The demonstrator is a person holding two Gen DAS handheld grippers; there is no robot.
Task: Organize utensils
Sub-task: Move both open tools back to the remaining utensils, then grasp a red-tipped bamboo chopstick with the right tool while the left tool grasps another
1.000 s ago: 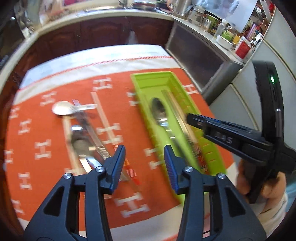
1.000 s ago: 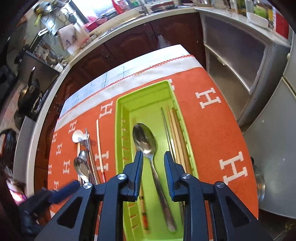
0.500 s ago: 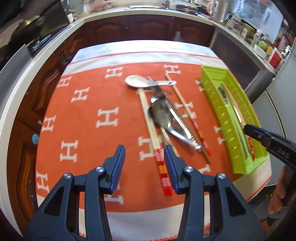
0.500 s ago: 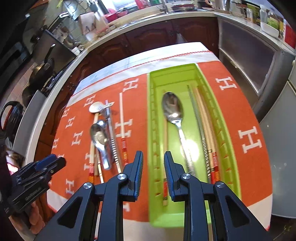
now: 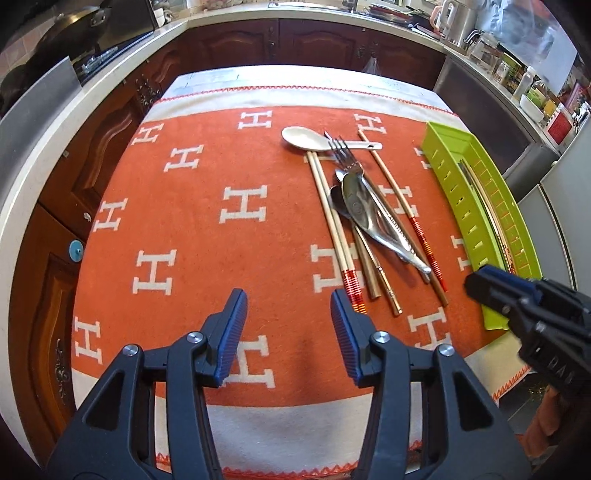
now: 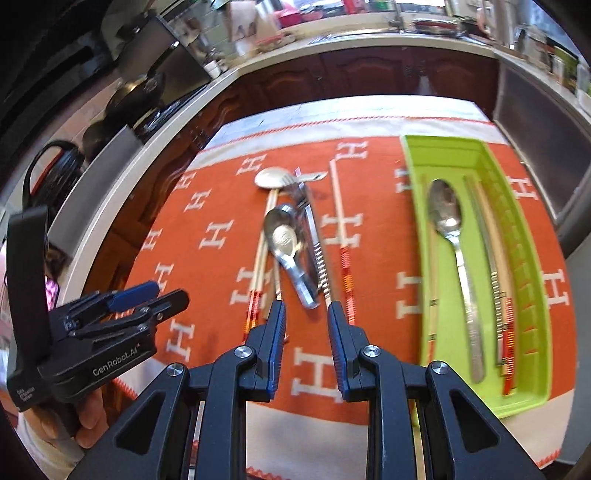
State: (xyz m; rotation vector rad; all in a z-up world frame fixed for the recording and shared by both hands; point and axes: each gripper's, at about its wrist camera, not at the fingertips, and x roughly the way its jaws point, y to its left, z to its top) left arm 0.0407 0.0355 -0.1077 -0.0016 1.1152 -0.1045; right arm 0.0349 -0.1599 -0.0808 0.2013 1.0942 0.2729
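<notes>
A loose pile lies on the orange cloth: a white ceramic spoon, a fork, metal spoons and several chopsticks with red-banded ends. The green tray to the right holds a metal spoon and chopsticks. My left gripper hovers over bare cloth, near and left of the pile; its jaws are opening with nothing between them. My right gripper hangs above the near handle ends of the pile, its jaws narrowly apart and empty.
The cloth-covered table ends close to me. Dark wooden cabinets and a counter with a pan curve round the left and back. A cluttered counter and grey appliances stand to the right.
Both grippers swung left. The left went from beside the tray to the cloth left of the pile. The right went from over the tray to the pile's near ends. The left jaws widened slightly.
</notes>
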